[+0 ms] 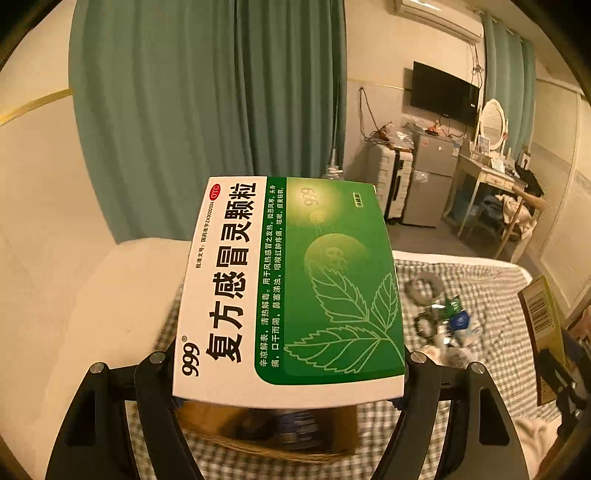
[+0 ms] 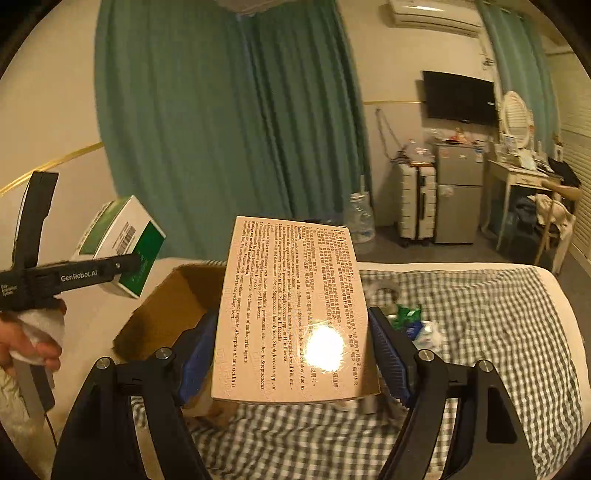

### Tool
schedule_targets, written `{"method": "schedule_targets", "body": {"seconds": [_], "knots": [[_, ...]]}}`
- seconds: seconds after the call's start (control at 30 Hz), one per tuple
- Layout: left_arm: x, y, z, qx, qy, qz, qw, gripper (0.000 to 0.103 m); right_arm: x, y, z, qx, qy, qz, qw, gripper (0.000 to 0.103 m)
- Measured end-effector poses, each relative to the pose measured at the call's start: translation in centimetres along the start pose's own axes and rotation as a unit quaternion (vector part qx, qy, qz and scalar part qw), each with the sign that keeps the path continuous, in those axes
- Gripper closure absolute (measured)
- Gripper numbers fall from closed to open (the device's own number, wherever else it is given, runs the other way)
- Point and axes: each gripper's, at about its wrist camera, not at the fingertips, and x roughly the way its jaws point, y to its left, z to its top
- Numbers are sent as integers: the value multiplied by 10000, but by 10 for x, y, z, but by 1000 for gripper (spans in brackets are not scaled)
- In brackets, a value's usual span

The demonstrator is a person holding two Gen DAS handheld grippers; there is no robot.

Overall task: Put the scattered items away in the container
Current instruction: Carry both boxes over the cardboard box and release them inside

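Aloft, both claws clamp boxes (image 1: 288, 280) above carton (image 2: 166, 310).

This is a lived-in bedroom in a home. A bed (image 2: 480, 295) with a green-and-white checked cover fills the foreground. Long teal curtains (image 2: 221, 129) hang down the far wall, and an air conditioner (image 2: 432, 14) sits high near the ceiling. A flat black television (image 2: 460, 98) is mounted on the wall above a small grey fridge (image 2: 458, 192), with a white hard-shell suitcase (image 2: 415, 206) standing just beside the fridge. Further right stands a pale dressing surface (image 2: 517, 177) with an oval mirror (image 2: 515, 114) and small clutter, and a wooden chair (image 2: 554, 218) draped with clothes.
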Motion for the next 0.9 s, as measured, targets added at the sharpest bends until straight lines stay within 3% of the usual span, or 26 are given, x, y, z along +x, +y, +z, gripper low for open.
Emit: {"method": "schedule_targets", "body": {"seconds": [0.17,0.5,0.9], "knots": [[14,28,-8,-273,126,1,9995,25,21,37,-3,-287,182,146,9993,26],[57,72,-31,-322,464,51,9984,25,84,100,-13,-600,710,440,9947,26],[118,99,-57,-339,936,-219,9948,25,170,140,-14,-256,1250,631,9898,26]]}}
